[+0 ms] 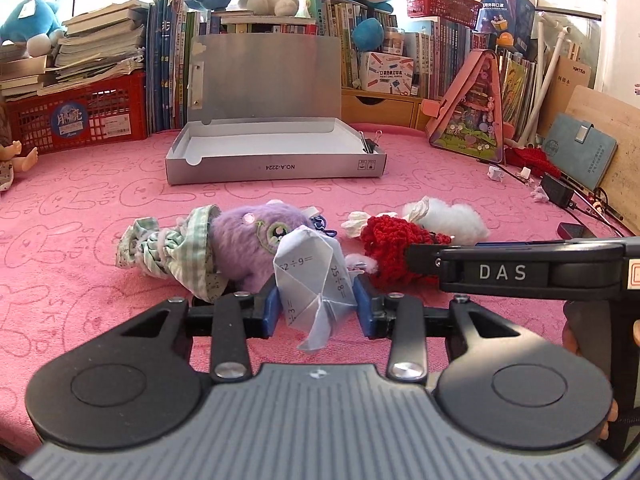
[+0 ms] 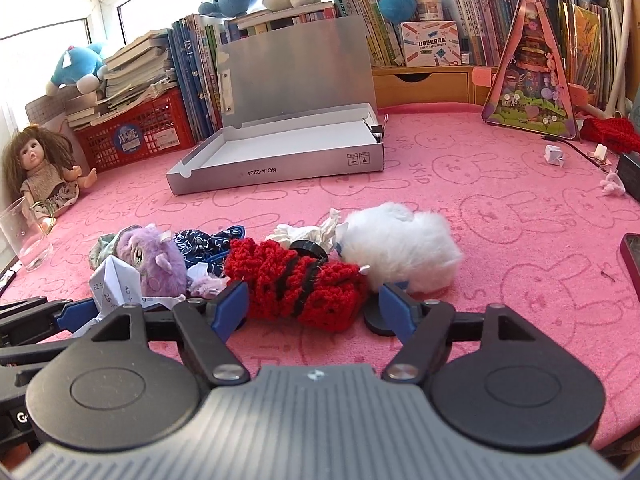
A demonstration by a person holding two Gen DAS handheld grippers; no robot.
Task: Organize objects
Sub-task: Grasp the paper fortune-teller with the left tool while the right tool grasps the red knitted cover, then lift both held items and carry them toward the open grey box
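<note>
My left gripper (image 1: 316,304) is shut on a folded white paper figure (image 1: 310,276) with sums printed on it, just in front of a purple plush toy (image 1: 252,240). The paper also shows in the right wrist view (image 2: 116,284). My right gripper (image 2: 312,304) is open, its blue pads on either side of a red knitted piece with black stripes (image 2: 296,284), not closed on it. A white fluffy toy (image 2: 400,248) and crumpled tissue (image 2: 308,232) lie behind it. An open grey box (image 1: 276,160) stands further back.
Pink bunny-print cloth (image 2: 500,200) covers the table. Books, plush toys and a red crate (image 1: 80,116) line the back. A doll (image 2: 44,172) and a clear glass (image 2: 24,236) are at the left. A pink triangular case (image 2: 532,76), cables and a phone (image 2: 632,260) are at the right.
</note>
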